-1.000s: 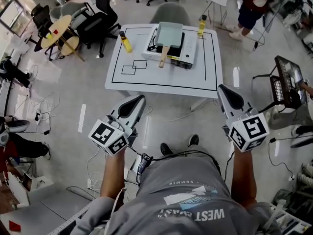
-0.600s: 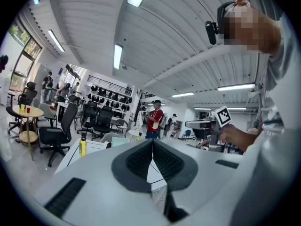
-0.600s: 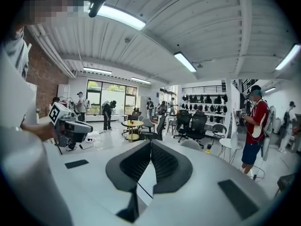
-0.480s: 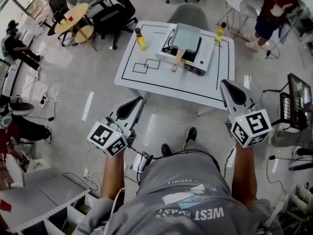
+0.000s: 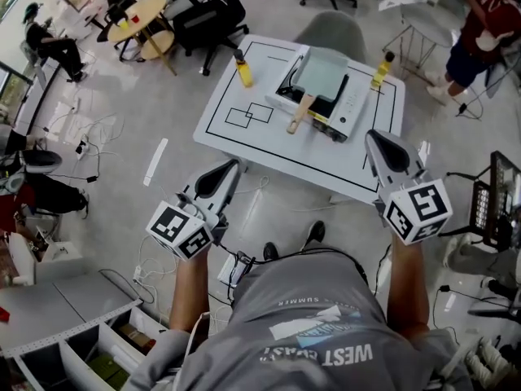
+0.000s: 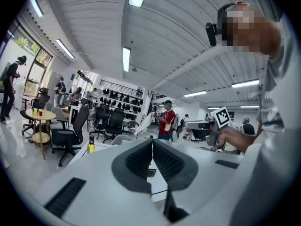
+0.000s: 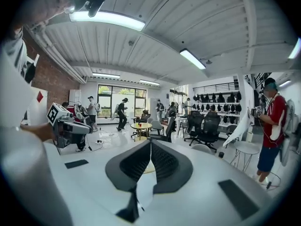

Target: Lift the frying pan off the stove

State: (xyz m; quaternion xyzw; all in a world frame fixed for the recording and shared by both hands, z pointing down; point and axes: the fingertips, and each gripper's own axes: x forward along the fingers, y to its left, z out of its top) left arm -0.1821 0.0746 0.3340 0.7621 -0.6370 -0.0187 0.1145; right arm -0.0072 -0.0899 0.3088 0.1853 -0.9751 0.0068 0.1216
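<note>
A pale green square frying pan (image 5: pixel 323 75) with a wooden handle (image 5: pixel 299 114) sits on a white portable stove (image 5: pixel 348 109), on the white table (image 5: pixel 244 145) ahead of me. Both grippers are held at waist height, short of the table's near edge and well away from the pan. My left gripper (image 5: pixel 235 164) is shut with nothing in it, its ribbed pads (image 6: pixel 141 159) meeting at the tip. My right gripper (image 5: pixel 374 135) is likewise shut and empty, hanging just over the table's near right edge in the head view.
Two yellow bottles (image 5: pixel 243 72) (image 5: pixel 380 70) stand on the table, left and right of the stove. A grey chair (image 5: pixel 330 29) is behind the table. Office chairs and a round wooden table (image 5: pixel 145 19) stand at the far left. A person in red (image 5: pixel 488 23) is at the far right. Cables lie on the floor.
The table has come nearer and sits more aslant in the head view as I walk up to it. Both grippers stay shut and in the same carried pose.
</note>
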